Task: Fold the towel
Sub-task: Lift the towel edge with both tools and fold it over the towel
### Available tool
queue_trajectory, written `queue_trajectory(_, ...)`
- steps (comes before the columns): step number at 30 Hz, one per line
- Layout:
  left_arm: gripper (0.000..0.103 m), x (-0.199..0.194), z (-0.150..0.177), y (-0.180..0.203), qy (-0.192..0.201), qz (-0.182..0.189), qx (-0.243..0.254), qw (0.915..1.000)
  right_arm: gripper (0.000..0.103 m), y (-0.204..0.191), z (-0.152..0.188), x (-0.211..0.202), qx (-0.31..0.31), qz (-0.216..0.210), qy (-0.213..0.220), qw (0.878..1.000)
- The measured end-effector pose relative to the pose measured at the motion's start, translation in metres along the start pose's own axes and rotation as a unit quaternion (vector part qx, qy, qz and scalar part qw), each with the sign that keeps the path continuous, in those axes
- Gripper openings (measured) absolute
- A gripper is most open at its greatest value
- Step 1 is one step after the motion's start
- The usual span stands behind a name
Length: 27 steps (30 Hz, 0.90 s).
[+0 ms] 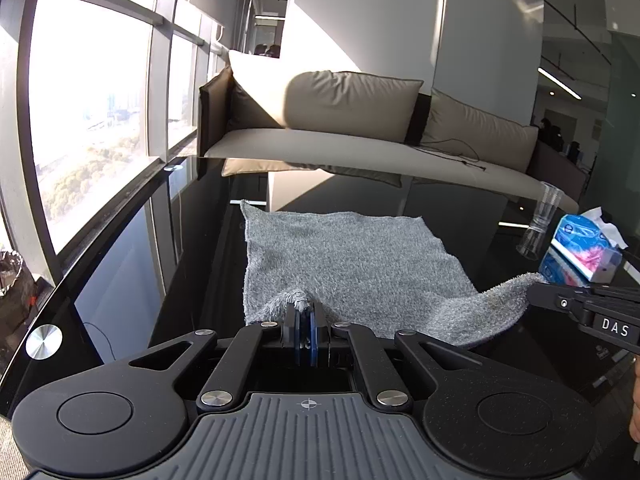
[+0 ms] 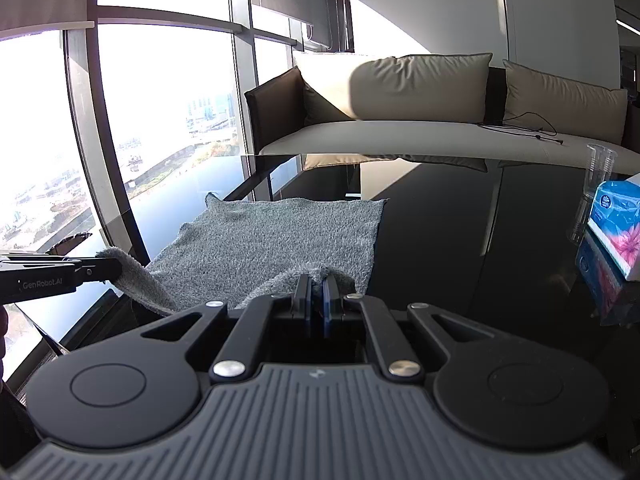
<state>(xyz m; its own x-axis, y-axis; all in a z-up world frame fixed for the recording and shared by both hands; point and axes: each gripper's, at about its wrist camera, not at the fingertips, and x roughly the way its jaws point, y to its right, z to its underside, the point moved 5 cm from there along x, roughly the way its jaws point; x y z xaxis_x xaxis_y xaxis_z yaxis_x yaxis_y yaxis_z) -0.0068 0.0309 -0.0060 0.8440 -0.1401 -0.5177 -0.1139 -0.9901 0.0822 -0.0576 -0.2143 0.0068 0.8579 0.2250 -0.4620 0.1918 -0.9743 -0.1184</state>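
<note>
A grey fluffy towel (image 1: 344, 256) lies spread on the black glass table (image 1: 460, 208), its far edge flat and its two near corners lifted. My left gripper (image 1: 306, 314) is shut on the near left corner, which bunches up above the blue pads. In the left wrist view the right gripper (image 1: 536, 290) reaches in from the right, pinching the near right corner. The right wrist view shows the same towel (image 2: 276, 236) with my right gripper (image 2: 316, 284) shut on its corner, and the left gripper (image 2: 116, 270) at the left edge holding the other corner.
A blue tissue box (image 1: 584, 250) and a clear plastic cup (image 1: 540, 224) stand on the table to the right; the tissue box (image 2: 618, 228) shows in the right wrist view too. A beige sofa (image 1: 340, 120) stands behind the table. Tall windows (image 1: 80, 120) line the left side.
</note>
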Motion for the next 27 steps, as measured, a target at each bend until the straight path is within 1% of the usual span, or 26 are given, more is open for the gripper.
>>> queue_trajectory(9,0.004,0.033,-0.015,-0.001,-0.007,-0.005,0.006,0.9999,0.005,0.01,-0.012,0.032,-0.004,0.002,-0.003,1.0)
queue_trajectory(15,0.004,0.048,-0.026,-0.004,-0.003,-0.004,0.006,1.0,0.005,0.012,-0.023,0.06,-0.006,0.003,-0.003,1.0)
queue_trajectory(27,0.004,0.074,-0.044,-0.01,0.004,-0.008,-0.002,1.0,0.005,0.022,-0.038,0.091,-0.001,0.005,0.0,1.0)
